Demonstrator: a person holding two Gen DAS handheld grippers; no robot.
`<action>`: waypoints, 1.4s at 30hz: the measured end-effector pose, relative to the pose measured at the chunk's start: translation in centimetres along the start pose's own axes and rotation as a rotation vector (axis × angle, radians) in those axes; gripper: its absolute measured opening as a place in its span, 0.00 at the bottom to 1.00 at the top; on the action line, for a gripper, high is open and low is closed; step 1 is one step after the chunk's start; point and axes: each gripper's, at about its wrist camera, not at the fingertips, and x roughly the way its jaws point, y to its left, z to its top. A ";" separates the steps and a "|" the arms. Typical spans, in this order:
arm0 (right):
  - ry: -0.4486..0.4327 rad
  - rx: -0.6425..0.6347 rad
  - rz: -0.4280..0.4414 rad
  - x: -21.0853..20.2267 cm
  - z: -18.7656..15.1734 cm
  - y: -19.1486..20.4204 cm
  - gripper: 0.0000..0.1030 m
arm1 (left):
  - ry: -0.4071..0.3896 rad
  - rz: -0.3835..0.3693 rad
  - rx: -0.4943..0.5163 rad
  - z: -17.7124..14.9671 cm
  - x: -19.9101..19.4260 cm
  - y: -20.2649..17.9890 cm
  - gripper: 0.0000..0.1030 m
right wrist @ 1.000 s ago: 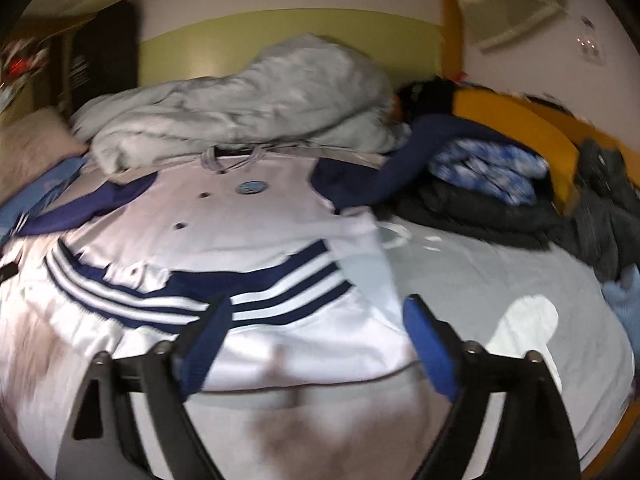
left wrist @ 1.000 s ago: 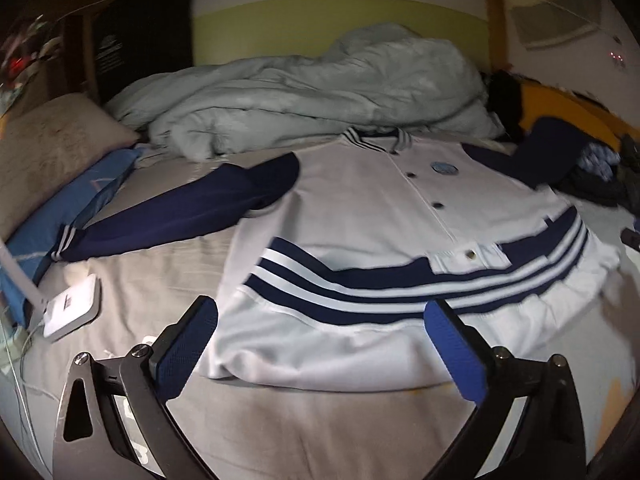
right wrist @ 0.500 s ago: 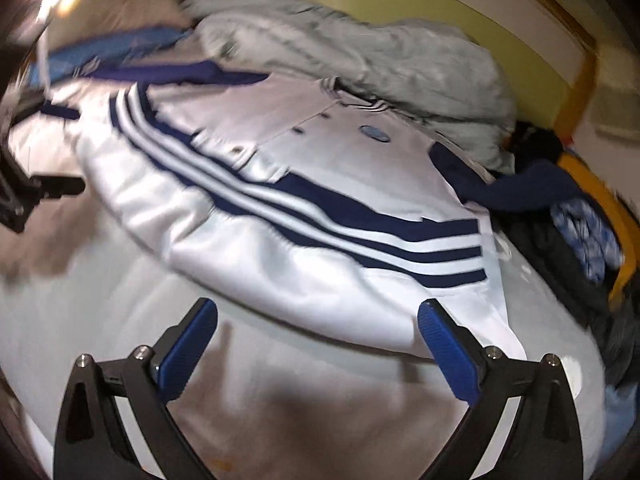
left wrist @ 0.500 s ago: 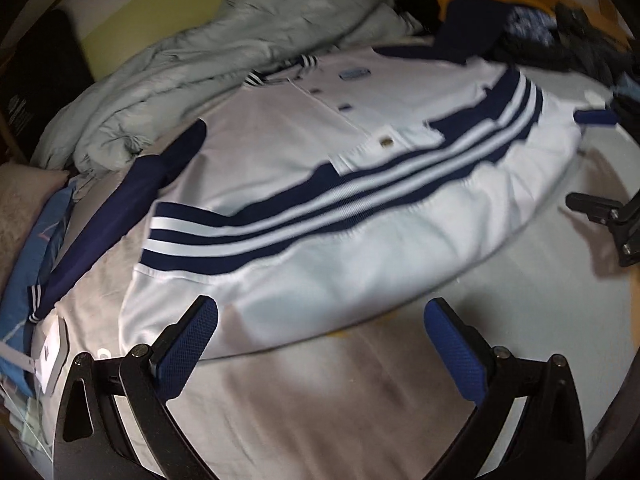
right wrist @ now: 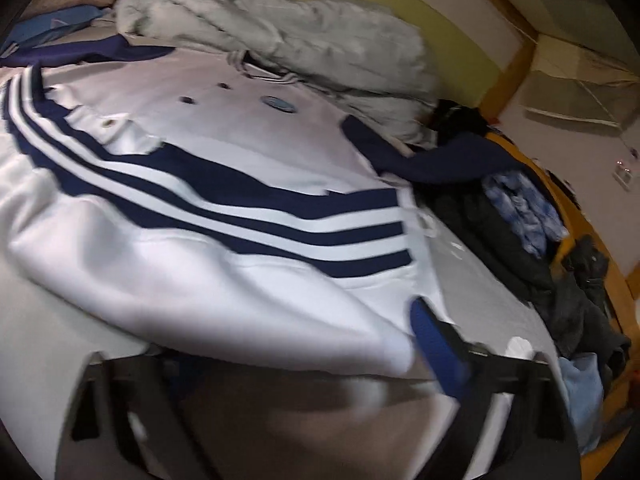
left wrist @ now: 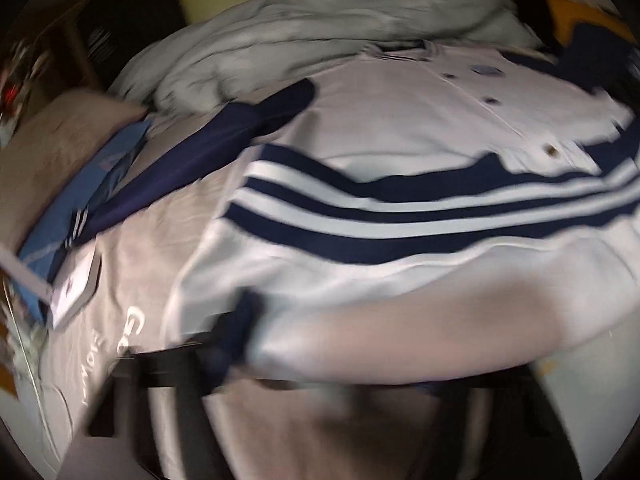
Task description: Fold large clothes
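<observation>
White with three navy stripes, one jacket [left wrist: 400, 128] lies flat on the bed [left wrist: 132, 248]. My left gripper [left wrist: 332, 344] and right gripper [right wrist: 304, 344] both tilt down at its hem, jaws just closing, hem between them; blur hides any pinch. A grey duvet [right wrist: 280, 32] is heaped behind.

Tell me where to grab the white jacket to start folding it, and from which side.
Take the white jacket by its plain bottom hem, one corner per hand, coming from the near edge of the bed. It lies flat, buttons up, and the hem is the closest free edge.
</observation>
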 end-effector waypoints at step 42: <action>0.120 0.204 0.269 -2.3 4.3 -8.4 0.23 | 0.199 -0.257 -0.124 5.0 -5.2 4.3 0.25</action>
